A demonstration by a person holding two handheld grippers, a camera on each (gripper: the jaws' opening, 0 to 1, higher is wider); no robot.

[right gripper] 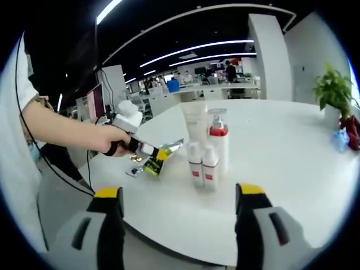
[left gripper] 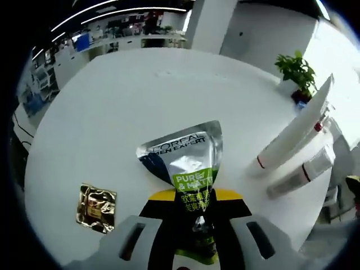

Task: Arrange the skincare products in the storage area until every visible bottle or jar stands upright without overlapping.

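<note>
The silver, black and green plastic tube (left gripper: 188, 169) carries the brand "L'OREAL MEN EXPERT" near its crimped end. Its green band reads "PURE & MATTE", partly obscured, with illegible Chinese characters beneath.

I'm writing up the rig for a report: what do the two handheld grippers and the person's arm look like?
The right gripper has pale grey jaws with slotted holes, black inner faces and yellow tips. The left gripper is built the same: grey slotted jaws, black with yellow tips. In the right gripper view, the person wears a white short-sleeved top, and a thin black cable hangs beside the arm.
</note>
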